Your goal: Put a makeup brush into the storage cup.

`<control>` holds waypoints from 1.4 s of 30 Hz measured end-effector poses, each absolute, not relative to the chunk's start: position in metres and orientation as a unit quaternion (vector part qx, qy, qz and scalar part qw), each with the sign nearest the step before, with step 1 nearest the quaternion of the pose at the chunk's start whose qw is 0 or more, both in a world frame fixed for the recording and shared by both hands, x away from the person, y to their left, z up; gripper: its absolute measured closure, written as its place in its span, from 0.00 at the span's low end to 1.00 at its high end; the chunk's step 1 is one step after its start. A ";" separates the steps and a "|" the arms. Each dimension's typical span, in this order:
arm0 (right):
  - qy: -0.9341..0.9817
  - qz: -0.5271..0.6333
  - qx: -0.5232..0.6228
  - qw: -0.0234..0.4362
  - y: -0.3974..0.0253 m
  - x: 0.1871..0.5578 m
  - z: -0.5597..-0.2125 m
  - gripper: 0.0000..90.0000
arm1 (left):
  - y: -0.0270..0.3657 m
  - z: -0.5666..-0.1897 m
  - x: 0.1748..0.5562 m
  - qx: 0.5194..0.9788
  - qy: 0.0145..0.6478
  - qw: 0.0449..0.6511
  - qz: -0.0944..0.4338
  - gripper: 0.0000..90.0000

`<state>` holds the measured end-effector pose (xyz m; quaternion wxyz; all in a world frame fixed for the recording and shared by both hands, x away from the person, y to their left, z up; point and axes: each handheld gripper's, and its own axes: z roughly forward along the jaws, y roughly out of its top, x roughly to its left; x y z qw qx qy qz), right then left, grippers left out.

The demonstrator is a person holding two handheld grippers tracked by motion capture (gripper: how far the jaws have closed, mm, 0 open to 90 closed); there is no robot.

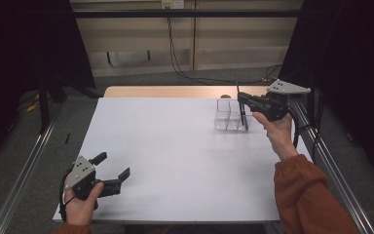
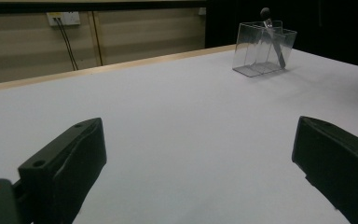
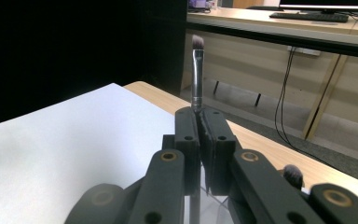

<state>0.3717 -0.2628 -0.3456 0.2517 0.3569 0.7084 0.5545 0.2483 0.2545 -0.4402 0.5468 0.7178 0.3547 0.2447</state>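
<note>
Over at the right of the high view, the right gripper (image 1: pixel 244 101) is raised above the clear divided box (image 1: pixel 226 117) that stands on the white table (image 1: pixel 175 156) near its far right corner. Its jaws are pressed together on a slim makeup brush (image 1: pixel 242 114), which hangs upright between them, its lower end reaching down into the right end of the box. In the right gripper view the same brush (image 3: pixel 196 74) rises straight out of the clamped jaws at the centre of the frame, silver ferrule and dark, pale-tipped bristles pointing up; the gripper (image 3: pixel 199 122) grips it around the handle just below the ferrule. A second brush head (image 3: pixel 292 175) peeks up at the lower right of that view, beside the gripper's linkage.

The left gripper (image 1: pixel 112 166) sits at the lower left of the high view, held in the person's left hand (image 1: pixel 80 202) low over the table's near edge, jaws spread wide with nothing between them. It is well apart from the box. In the left gripper view the two black jaws stand at the bottom corners, and the box (image 2: pixel 261 49) shows at the upper right with a dark-tipped brush (image 2: pixel 271 35) leaning in it.

No brand, label or lettering can be read on anything.
</note>
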 end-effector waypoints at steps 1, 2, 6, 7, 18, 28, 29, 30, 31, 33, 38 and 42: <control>0.708 0.553 0.358 0.253 -0.263 0.373 -0.346 0.96 | 0.254 -0.440 0.248 0.718 0.354 0.547 0.244 0.03; 0.707 0.552 0.361 0.255 -0.263 0.375 -0.346 0.96 | 0.254 -0.440 0.248 0.718 0.354 0.547 0.244 0.03; 0.702 0.546 0.374 0.264 -0.267 0.385 -0.345 0.96 | 0.255 -0.440 0.249 0.718 0.355 0.546 0.245 0.03; 0.701 0.545 0.377 0.265 -0.267 0.387 -0.345 0.96 | 0.255 -0.440 0.249 0.718 0.355 0.546 0.245 0.03; 0.682 0.530 0.412 0.289 -0.281 0.408 -0.347 0.96 | 0.254 -0.441 0.249 0.720 0.353 0.546 0.244 0.03; 0.673 0.523 0.428 0.301 -0.286 0.422 -0.353 0.96 | 0.254 -0.441 0.249 0.720 0.353 0.546 0.243 0.03; 0.672 0.523 0.429 0.301 -0.286 0.423 -0.354 0.96 | 0.254 -0.441 0.248 0.720 0.352 0.547 0.243 0.03; 0.669 0.525 0.432 0.300 -0.286 0.424 -0.356 0.96 | 0.254 -0.440 0.248 0.720 0.353 0.547 0.243 0.03; 0.668 0.526 0.432 0.301 -0.287 0.424 -0.357 0.96 | 0.254 -0.440 0.248 0.720 0.353 0.547 0.243 0.03; 0.666 0.526 0.434 0.302 -0.287 0.425 -0.359 0.96 | 0.254 -0.440 0.249 0.720 0.352 0.546 0.243 0.03; 0.663 0.526 0.436 0.305 -0.285 0.427 -0.362 0.96 | 0.254 -0.441 0.249 0.721 0.353 0.546 0.240 0.03; 0.664 0.525 0.437 0.304 -0.285 0.428 -0.366 0.96 | 0.254 -0.441 0.249 0.721 0.352 0.546 0.240 0.03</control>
